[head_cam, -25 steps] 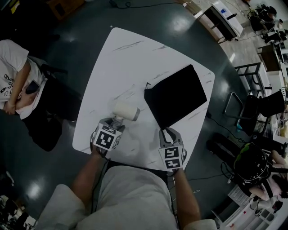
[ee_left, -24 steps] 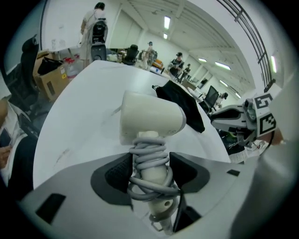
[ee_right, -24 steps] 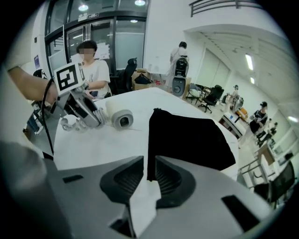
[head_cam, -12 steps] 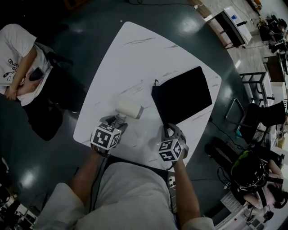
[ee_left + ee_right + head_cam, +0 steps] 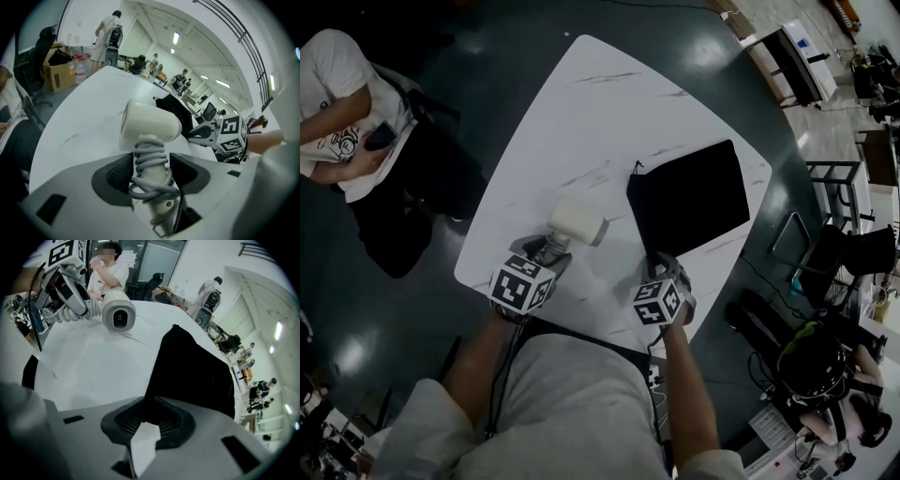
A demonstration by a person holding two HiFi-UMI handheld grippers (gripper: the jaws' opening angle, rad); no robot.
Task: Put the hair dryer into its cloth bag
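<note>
A white hair dryer (image 5: 577,221) has its grey cord coiled round the handle. My left gripper (image 5: 551,246) is shut on that handle, with the dryer's head pointing away over the white table (image 5: 581,112). In the left gripper view the pads sit on either side of the coiled handle (image 5: 150,164). The black cloth bag (image 5: 689,199) lies flat on the table to the right. My right gripper (image 5: 661,265) points steeply down at its near corner. In the right gripper view the bag's corner (image 5: 152,401) runs in between the close-set pads, pinched there.
A person in a white shirt (image 5: 342,112) sits at the table's left side. Chairs and metal frames (image 5: 825,234) stand on the dark floor to the right. The table's near edge runs just under both grippers.
My right gripper has rolled and sunk onto the bag's near corner. The left gripper keeps its hold on the dryer and has lifted it slightly.
</note>
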